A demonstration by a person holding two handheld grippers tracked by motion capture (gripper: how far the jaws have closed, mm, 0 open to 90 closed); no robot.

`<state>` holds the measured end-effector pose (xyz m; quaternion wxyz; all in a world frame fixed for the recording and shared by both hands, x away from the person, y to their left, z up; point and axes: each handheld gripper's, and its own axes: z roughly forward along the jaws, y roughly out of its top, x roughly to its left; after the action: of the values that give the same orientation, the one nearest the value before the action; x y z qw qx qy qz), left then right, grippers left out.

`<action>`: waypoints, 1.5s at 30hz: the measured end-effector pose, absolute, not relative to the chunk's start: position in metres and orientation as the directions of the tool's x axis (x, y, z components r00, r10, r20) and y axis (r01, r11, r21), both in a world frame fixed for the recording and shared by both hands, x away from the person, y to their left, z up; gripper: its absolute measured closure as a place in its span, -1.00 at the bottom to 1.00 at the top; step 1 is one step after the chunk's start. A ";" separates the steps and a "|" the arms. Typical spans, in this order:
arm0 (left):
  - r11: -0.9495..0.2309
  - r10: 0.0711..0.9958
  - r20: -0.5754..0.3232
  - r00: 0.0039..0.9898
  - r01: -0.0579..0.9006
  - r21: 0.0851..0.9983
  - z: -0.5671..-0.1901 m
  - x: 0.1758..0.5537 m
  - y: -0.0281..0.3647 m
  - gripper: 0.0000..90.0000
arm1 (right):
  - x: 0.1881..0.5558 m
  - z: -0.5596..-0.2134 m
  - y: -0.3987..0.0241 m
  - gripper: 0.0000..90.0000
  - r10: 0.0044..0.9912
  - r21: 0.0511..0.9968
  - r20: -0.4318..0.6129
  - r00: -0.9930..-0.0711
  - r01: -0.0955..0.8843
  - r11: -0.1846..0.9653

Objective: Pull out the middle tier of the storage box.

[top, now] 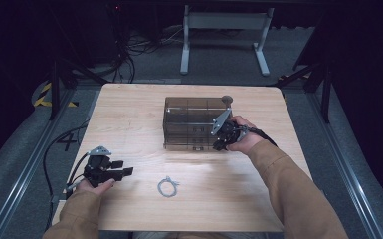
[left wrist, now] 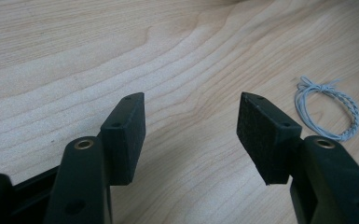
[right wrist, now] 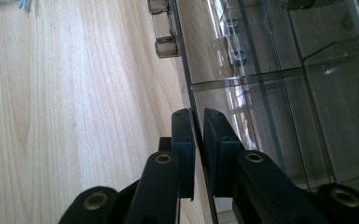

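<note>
A smoky clear compartment box (top: 189,122) sits mid-table. My right gripper (top: 218,144) is at its near right corner. In the right gripper view the two pads (right wrist: 184,135) sit tight on either side of a thin clear panel at the box's edge (right wrist: 196,140), so the gripper (right wrist: 198,114) is shut on it. My left gripper (top: 125,168) rests low over the table's front left. Its jaws stand wide apart in the left gripper view (left wrist: 191,100) with only bare wood between them. A small grey wire loop (top: 167,187) lies on the wood, just right of the left jaws (left wrist: 328,112).
The wooden table (top: 129,114) has open surface around the box and the loop. Two clear knobs or latches (right wrist: 165,28) stick out from the box's edge. Beyond the table are grey floor, cables and a white frame leg (top: 185,45).
</note>
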<state>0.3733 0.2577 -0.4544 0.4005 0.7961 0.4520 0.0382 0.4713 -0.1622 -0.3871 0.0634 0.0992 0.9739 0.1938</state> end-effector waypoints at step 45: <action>-0.277 0.751 -0.296 0.590 0.688 0.671 -0.455 0.374 0.256 -0.04 | 0.447 -0.392 -0.163 0.93 0.114 0.365 -0.078 -0.990 0.079 0.928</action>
<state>0.3736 0.2562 -0.4546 0.3981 0.7980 0.4509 0.0393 0.4465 -0.1629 -0.3916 0.0488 0.0492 0.9805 0.1839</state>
